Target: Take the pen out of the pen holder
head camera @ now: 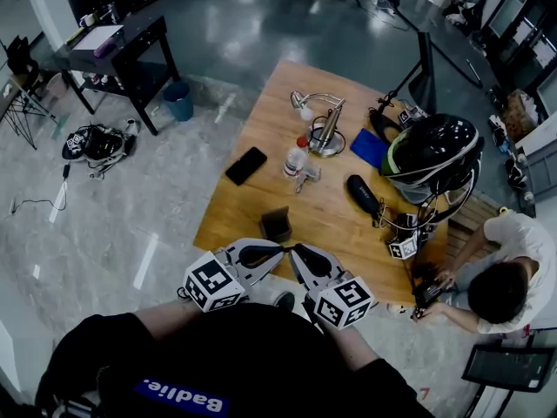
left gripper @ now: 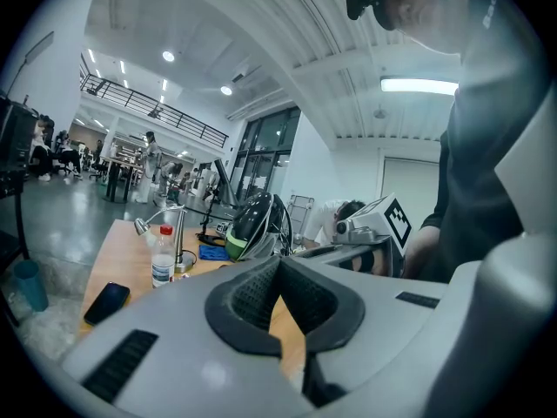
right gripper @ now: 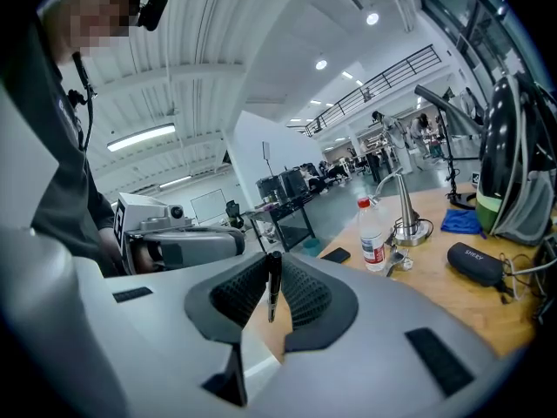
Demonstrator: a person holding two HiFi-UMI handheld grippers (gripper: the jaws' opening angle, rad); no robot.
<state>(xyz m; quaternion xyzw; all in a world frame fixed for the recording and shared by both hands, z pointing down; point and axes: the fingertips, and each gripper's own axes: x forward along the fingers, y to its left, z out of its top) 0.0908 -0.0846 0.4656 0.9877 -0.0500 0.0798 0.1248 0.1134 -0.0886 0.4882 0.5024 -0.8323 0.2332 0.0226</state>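
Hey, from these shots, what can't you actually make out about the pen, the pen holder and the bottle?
The pen holder: in the head view its inside is too dark to show any contents; it appears in neither gripper view.
The pen, clamped in the right tool: plain in the right gripper view, but lost against the dark pads in the head view.
The bottle: label print too small in every view.

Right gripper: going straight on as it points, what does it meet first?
Likely the pen holder: in the head view the right gripper, shut on the pen, points up-left at it. The left gripper sits just beside that line. Height is unclear; it might pass over.
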